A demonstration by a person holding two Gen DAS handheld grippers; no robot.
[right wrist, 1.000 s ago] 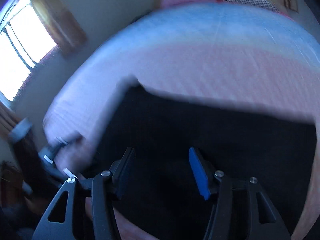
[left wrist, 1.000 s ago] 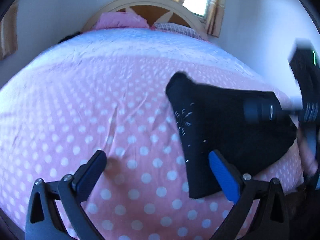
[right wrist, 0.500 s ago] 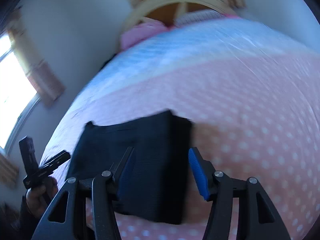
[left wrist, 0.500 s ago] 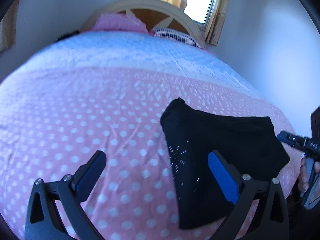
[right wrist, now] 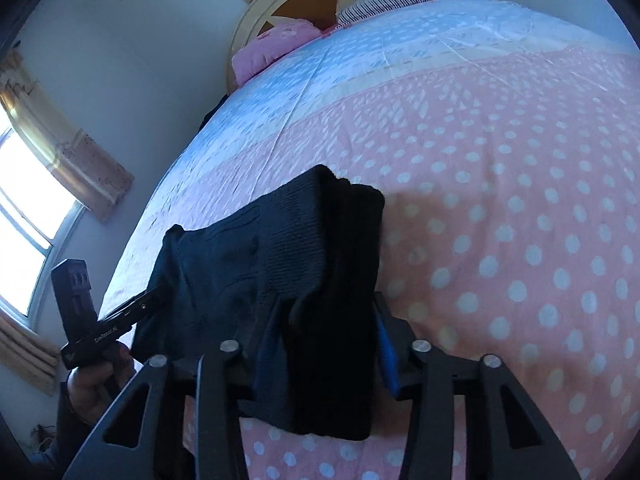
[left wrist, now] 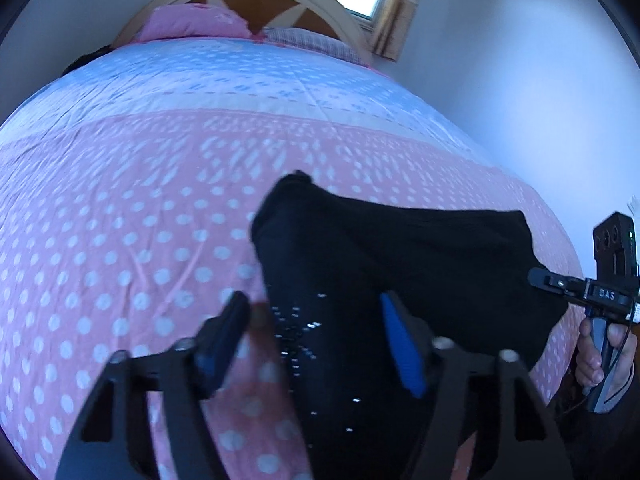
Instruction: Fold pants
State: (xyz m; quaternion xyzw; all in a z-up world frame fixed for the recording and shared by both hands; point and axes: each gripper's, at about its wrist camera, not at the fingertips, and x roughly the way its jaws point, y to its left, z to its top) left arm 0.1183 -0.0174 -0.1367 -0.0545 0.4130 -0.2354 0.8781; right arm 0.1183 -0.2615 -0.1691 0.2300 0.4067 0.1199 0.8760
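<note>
Black pants lie folded on a polka-dot bed, near its edge, as the left hand-held gripper and right hand-held gripper hover spread wide, gripping nothing.

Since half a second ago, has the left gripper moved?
Yes. In its own view the left gripper now straddles the left edge of the pants, which look bigger and closer, so it went forward, toward them over the bed.

Black hand-held gripper, blue pads (2 fingers), silver screws
</note>
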